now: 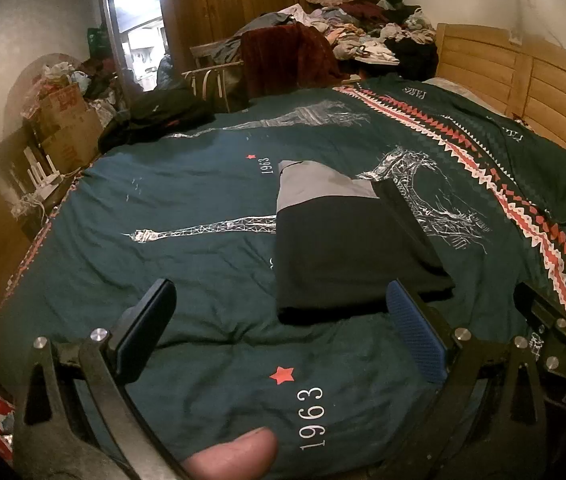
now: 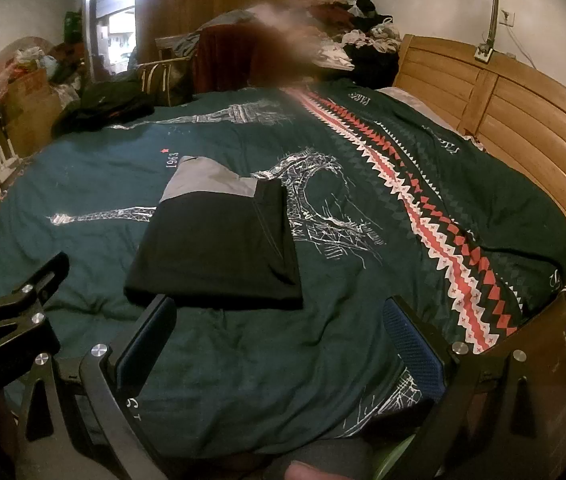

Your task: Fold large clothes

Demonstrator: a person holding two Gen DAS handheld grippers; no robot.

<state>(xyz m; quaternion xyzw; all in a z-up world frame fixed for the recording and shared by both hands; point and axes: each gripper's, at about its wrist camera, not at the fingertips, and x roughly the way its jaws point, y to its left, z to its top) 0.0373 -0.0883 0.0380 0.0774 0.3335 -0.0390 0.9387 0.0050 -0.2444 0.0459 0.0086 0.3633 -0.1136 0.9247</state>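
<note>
Folded garment [image 1: 347, 248] — black, with a grey panel at its far end — lying flat on the quilt [image 1: 187, 200], near the middle of the bed. Left gripper [image 1: 283, 312] low over the quilt at the garment's near edge, fingers spread wide and holding nothing; its right blue pad [image 1: 415, 328] sits just beside the garment's near right corner. Right gripper [image 2: 283, 328] likewise spread and empty, just short of the garment [image 2: 219, 244].

Left view only: a thumb [image 1: 235, 456] at the bottom edge, the quilt's large "1963" print with a red star, and a stack of cardboard boxes [image 1: 67, 120] at far left. It also catches part of the right gripper's frame at its right margin.

Right view only: the full sweep of the wooden headboard [image 2: 503, 108], with a wall socket [image 2: 483, 54] above it, and the left gripper's black frame [image 2: 15, 300] at the left margin (the clothes pile [image 2: 347, 36] beyond the bed is partly blurred here, sharp in the left view).

Both views: a dark heap [image 1: 163, 114] on the quilt's far left corner.
</note>
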